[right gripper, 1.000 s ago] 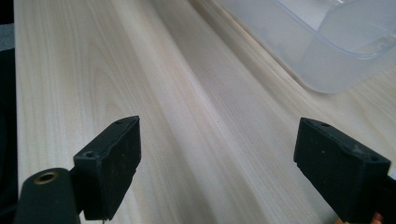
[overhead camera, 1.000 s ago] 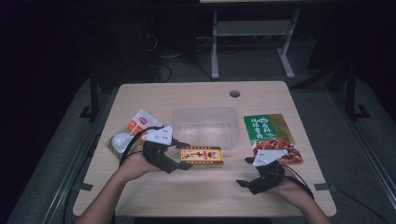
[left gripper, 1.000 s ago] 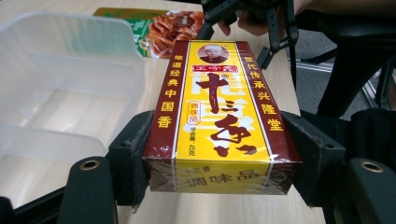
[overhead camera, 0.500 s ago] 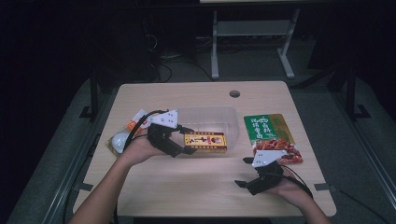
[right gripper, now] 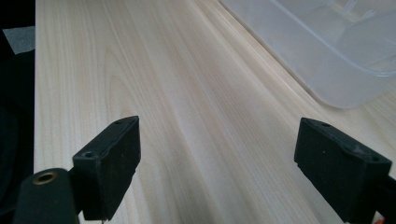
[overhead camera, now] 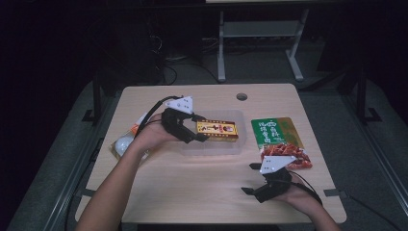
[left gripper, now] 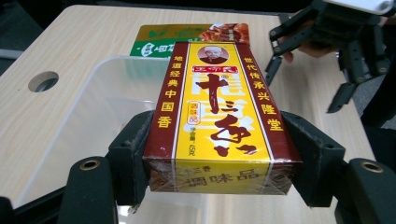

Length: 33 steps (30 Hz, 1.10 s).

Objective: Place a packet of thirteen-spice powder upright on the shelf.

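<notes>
A yellow and dark red spice box (overhead camera: 217, 130) (left gripper: 217, 116) hangs over the clear plastic tub (overhead camera: 230, 147) (left gripper: 93, 107) at mid-table. My left gripper (overhead camera: 198, 132) (left gripper: 219, 163) is shut on the box's near end, one pad on each long side. In the left gripper view the tub lies just beneath the box. My right gripper (overhead camera: 250, 178) (right gripper: 233, 163) rests near the table's front right, open, with bare wood between its pads. A corner of the tub (right gripper: 327, 51) shows at the upper right of the right gripper view.
A green and red snack packet (overhead camera: 279, 139) (left gripper: 196, 35) lies flat to the right of the tub. Snack bags and a white round object (overhead camera: 122, 143) sit at the left edge, behind my left forearm. A cable hole (overhead camera: 242, 96) (left gripper: 43, 80) is near the far edge.
My left gripper has lifted the spice box off the table in front of the tub and carried it away from me, over the tub. The right gripper stayed put.
</notes>
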Each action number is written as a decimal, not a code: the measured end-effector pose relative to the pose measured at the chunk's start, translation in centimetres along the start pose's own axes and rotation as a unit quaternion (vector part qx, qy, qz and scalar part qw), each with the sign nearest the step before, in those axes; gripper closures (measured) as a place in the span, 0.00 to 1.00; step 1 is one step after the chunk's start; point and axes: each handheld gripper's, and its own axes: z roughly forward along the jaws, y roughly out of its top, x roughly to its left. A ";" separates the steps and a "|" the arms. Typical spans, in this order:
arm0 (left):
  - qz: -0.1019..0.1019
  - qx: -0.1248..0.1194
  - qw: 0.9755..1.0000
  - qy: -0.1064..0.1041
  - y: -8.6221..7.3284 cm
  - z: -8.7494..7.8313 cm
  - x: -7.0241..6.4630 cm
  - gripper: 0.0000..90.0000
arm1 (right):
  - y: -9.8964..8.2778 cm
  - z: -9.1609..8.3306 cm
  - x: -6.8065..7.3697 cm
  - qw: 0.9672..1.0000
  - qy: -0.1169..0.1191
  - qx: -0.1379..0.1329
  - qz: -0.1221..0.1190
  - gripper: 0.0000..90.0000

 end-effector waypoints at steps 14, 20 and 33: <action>0.001 0.028 1.000 0.001 1.3 1.6 3.9 0.35 | -0.1 -0.1 -0.1 1.000 0.000 0.000 0.002 0.16; -0.009 0.051 0.999 -0.008 1.4 3.1 5.0 0.35 | -0.1 0.0 0.0 1.000 0.003 0.001 -0.001 0.16; -0.014 0.091 0.996 -0.007 1.8 5.7 6.7 0.35 | 0.0 -0.2 0.1 1.000 0.005 -0.007 -0.002 0.16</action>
